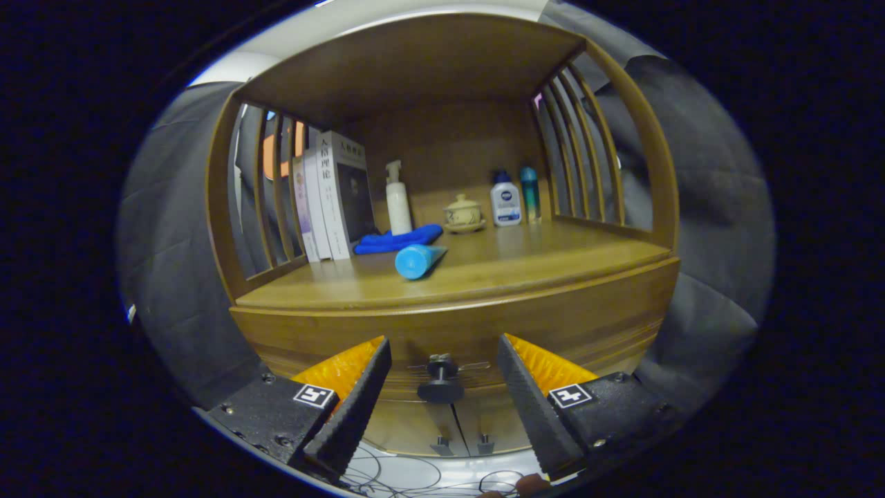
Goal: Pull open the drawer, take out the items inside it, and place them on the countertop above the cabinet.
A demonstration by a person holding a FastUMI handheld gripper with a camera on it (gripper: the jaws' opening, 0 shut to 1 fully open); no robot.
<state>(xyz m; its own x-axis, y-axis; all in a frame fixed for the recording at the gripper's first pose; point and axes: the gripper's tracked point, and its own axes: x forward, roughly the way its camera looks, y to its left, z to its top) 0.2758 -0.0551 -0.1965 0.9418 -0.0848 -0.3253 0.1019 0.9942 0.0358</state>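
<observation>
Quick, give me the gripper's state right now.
Gripper: open, holding nothing; its jaws stand wide on either side of the drawer knob, touching neither side.

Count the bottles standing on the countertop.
3. A white pump bottle stands beside the books, behind the blue cloth. A white bottle and a teal bottle stand together right of the lidded cup.
</observation>
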